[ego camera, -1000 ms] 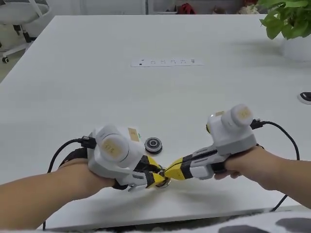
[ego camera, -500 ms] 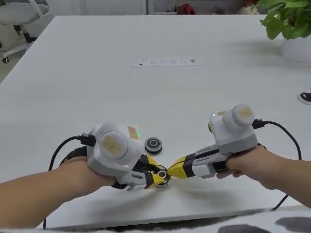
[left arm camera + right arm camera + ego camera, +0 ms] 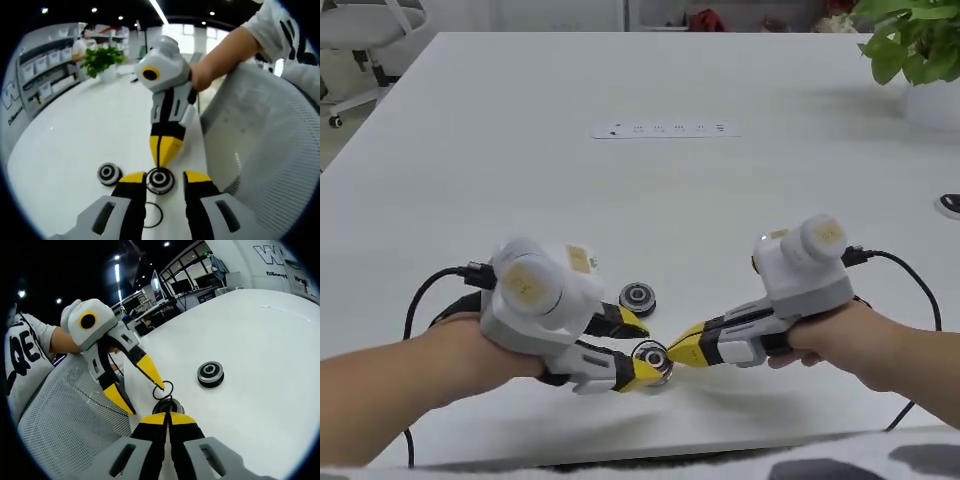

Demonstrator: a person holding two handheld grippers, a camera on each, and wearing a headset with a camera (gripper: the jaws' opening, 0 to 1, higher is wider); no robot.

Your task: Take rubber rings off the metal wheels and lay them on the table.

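Observation:
A small metal wheel (image 3: 651, 358) with a black rubber rim lies near the table's front edge, between the spread jaws of my left gripper (image 3: 638, 345), which is open. In the left gripper view that wheel (image 3: 160, 180) sits between the yellow tips. My right gripper (image 3: 672, 356) is shut, and its pointed tip touches the wheel's rim (image 3: 167, 405). I cannot tell whether it pinches any rubber. A thin black rubber ring (image 3: 172, 388) lies loose on the table beside the left gripper's jaw. A second wheel (image 3: 638, 295) lies flat just behind.
The white table (image 3: 650, 200) stretches far ahead, with a flush socket strip (image 3: 664, 129) at its middle. A potted plant (image 3: 915, 45) stands at the back right and a black object (image 3: 950, 202) at the right edge. Cables trail from both grippers. The front edge is close.
The left gripper's jaws have spread apart and its body has drawn slightly left. The wheel now lies between the open tips. The right gripper's tip has stayed at the wheel.

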